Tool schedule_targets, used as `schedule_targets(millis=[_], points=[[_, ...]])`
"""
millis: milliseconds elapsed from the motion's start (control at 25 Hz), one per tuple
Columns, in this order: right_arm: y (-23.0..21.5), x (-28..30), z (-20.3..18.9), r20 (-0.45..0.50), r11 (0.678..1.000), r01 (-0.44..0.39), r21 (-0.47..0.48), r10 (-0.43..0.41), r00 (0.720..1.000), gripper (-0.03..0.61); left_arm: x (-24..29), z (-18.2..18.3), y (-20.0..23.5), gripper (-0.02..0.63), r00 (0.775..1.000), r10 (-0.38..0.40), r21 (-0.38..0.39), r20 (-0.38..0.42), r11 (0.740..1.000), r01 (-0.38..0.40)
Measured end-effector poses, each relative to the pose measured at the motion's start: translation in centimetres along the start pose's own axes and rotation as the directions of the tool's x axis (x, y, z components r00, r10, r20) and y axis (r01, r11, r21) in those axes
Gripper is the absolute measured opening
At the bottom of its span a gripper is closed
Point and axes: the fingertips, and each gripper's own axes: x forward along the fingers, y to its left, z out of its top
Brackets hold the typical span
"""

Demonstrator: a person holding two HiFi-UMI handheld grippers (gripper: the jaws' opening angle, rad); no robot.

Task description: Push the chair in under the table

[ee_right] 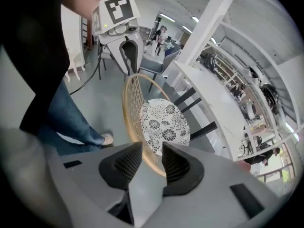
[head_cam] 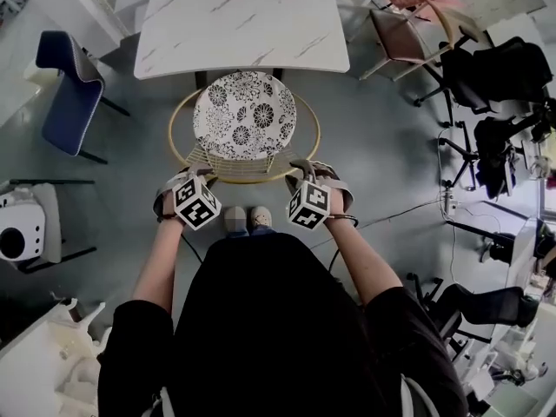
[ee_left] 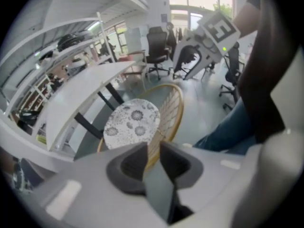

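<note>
The chair (head_cam: 244,114) has a round black-and-white floral seat and a golden rattan hoop back (head_cam: 248,170). It stands on the grey floor just in front of the white marble-look table (head_cam: 234,16), with the seat's far edge at the table's front edge. My left gripper (head_cam: 193,175) hangs over the left end of the back and my right gripper (head_cam: 309,168) over the right end. Both point steeply down. In the left gripper view the rattan rim (ee_left: 171,109) shows through a narrow gap between the open jaws (ee_left: 153,148). The right jaws (ee_right: 152,153) stand wider apart above the rim (ee_right: 127,109), gripping nothing.
A blue chair (head_cam: 68,94) stands at the left and a pink chair (head_cam: 408,24) at the table's far right. Black office chairs (head_cam: 499,76) and cables crowd the right side. A white machine (head_cam: 22,233) sits at the left. The person's shoes (head_cam: 248,220) are right behind the chair.
</note>
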Motion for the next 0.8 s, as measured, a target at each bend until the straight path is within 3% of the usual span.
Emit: schedule_targets(millis=[80,200,360,600,800], points=[[-1.0,-1.4,1.4,0.05,0.997,0.047,0.055,-0.049,0.998,0.095,-1.6,1.1,0.7,0.048,0.997,0.056,-0.054,0.06,0.997,-0.053],[-3.2,-3.9,4.0,0.133,0.984,0.13,0.124,-0.146,0.98,0.056,-4.1,3.3,2.1,0.023,0.979,0.148,-0.115,0.141,0.985,-0.132],[-6.4,-8.6,6.8,0.247,0.941,0.212,0.266,-0.279,0.928,0.032,-8.5,6.7,3.7,0.009,0.927,0.288,-0.182,0.241,0.951,-0.249],[-10.7,-16.3,8.6,0.355,0.822,0.265,0.504,-0.477,0.804,0.025,-15.8,11.0,5.6,0.009,0.817,0.453,-0.316,0.356,0.881,-0.351],[-13.1,-21.5,8.8,0.394,0.724,0.264,0.637,-0.6,0.696,0.023,-22.8,14.4,6.6,0.008,0.678,0.562,-0.441,0.474,0.818,-0.37]])
